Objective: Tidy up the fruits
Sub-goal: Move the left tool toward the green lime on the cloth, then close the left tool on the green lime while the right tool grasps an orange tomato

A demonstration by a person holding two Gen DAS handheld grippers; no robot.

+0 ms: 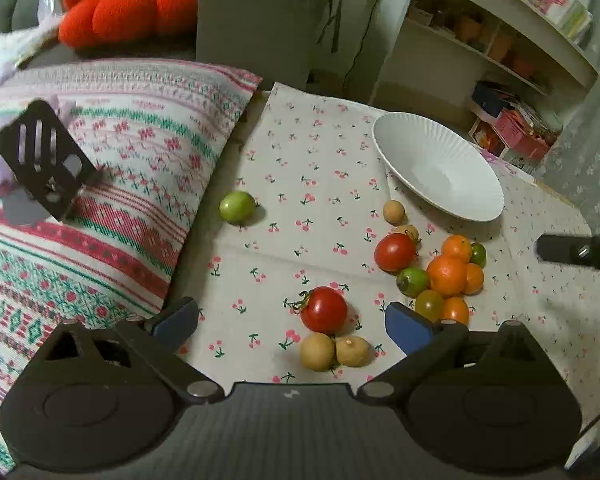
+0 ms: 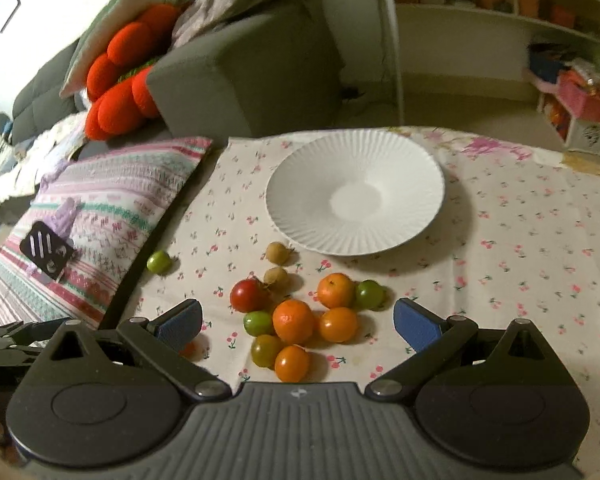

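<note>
An empty white ribbed plate (image 2: 356, 196) (image 1: 440, 168) stands on the cherry-print cloth. In front of it lies a cluster of oranges (image 2: 294, 320) (image 1: 446, 274), green tomatoes (image 2: 369, 294) and a red tomato (image 2: 249, 295) (image 1: 395, 252). Small tan fruits (image 2: 278, 253) lie near the plate. My left gripper (image 1: 292, 320) is open, over a red tomato (image 1: 324, 310) and two tan fruits (image 1: 334, 352). A lone green tomato (image 1: 238, 207) (image 2: 159, 261) lies by the cushion. My right gripper (image 2: 298, 324) is open above the orange cluster.
A patterned cushion (image 1: 80, 208) (image 2: 100, 216) borders the cloth on the left, with a black slotted piece (image 1: 44, 158) on it. A grey sofa (image 2: 244, 72) with red cushions stands behind. White shelves (image 1: 492, 36) stand at the back right.
</note>
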